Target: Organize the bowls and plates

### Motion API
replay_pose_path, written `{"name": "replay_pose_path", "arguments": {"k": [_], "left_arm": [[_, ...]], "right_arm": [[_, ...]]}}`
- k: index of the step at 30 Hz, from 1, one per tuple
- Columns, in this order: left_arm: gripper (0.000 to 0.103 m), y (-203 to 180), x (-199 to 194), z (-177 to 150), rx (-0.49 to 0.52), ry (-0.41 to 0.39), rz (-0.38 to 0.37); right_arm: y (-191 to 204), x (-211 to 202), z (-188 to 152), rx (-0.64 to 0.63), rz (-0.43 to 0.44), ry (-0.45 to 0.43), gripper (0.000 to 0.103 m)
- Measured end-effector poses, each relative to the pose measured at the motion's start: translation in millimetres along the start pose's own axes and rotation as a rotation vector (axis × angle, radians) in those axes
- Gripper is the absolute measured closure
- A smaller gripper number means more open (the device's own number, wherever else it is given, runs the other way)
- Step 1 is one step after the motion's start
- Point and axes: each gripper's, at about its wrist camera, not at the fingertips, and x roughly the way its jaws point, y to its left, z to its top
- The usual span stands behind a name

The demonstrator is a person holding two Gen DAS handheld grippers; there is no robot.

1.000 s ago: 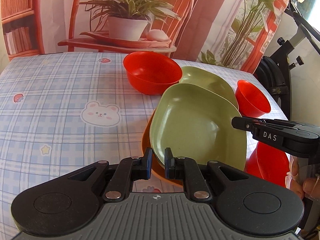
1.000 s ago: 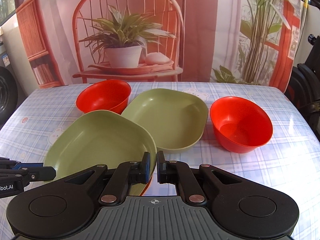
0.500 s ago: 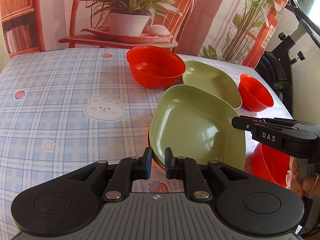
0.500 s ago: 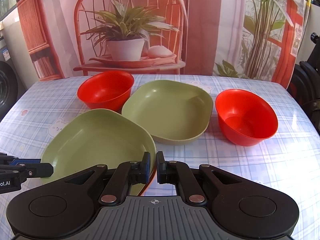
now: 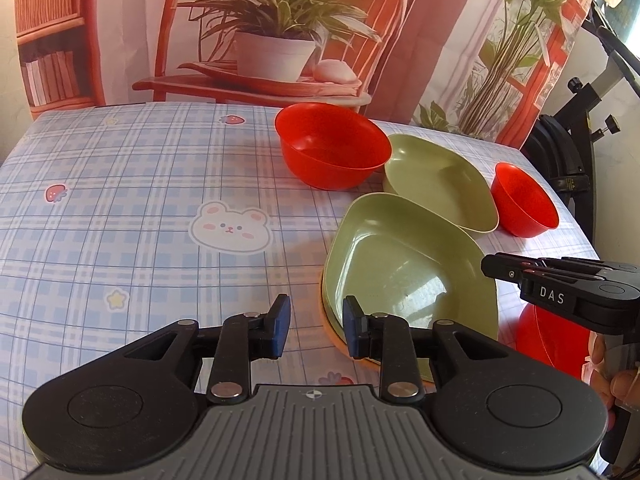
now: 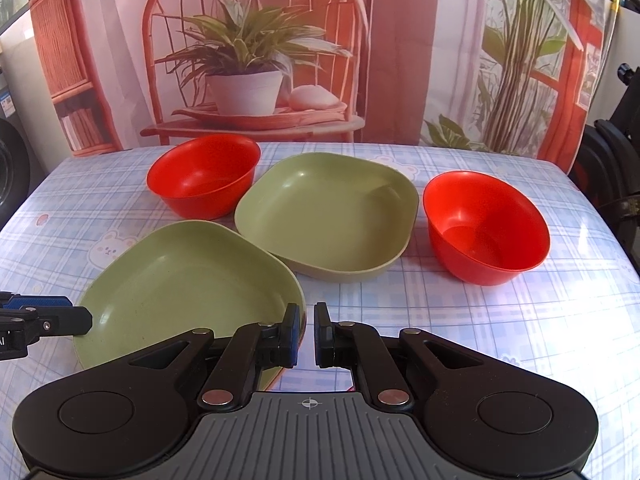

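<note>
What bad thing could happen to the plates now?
The left gripper has its jaws open beside the near green plate; a clumsy push could slide it off the orange plate underneath. The far green plate and a red bowl sit close behind, so a shove may knock them too.

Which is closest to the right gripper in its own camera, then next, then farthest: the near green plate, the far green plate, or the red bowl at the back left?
1. Near green plate, beside the right gripper.
2. Far green plate, middle.
3. Back-left red bowl, farthest.
</note>
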Motion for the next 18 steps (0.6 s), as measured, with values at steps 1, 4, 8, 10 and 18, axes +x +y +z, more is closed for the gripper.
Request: {"name": "replay_pose_path", "arguments": {"k": [1, 4, 8, 10, 18], "left_arm": [[0.070, 0.9, 1.0, 0.2, -0.001, 0.003, 0.000], [0.065, 2.0, 2.0, 3.0, -0.009, 0.015, 0.008], [0.065, 2.0, -8.3, 14.6, -0.013, -0.025, -0.012], [0.065, 0.5, -15.1, 22.8, -0.005, -0.051, -0.023], [0.066, -18.8, -30.8, 59.2, 0.067, -0.104, -0.077]], "right_arm": [[-1.5, 0.7, 0.1, 0.010, 0.003, 0.004, 0.096], [-2.3, 0.3, 1.1, 0.026, 0.003, 0.010, 0.095], [-4.4, -13.2, 8.4, 0.031, 0.012, -0.028, 0.095], [-9.4, -21.4, 14.9, 0.030, -0.005, -0.060, 0.095], [-35.1, -41.2, 33.4, 0.041, -0.018, -0.116, 0.095]]}}
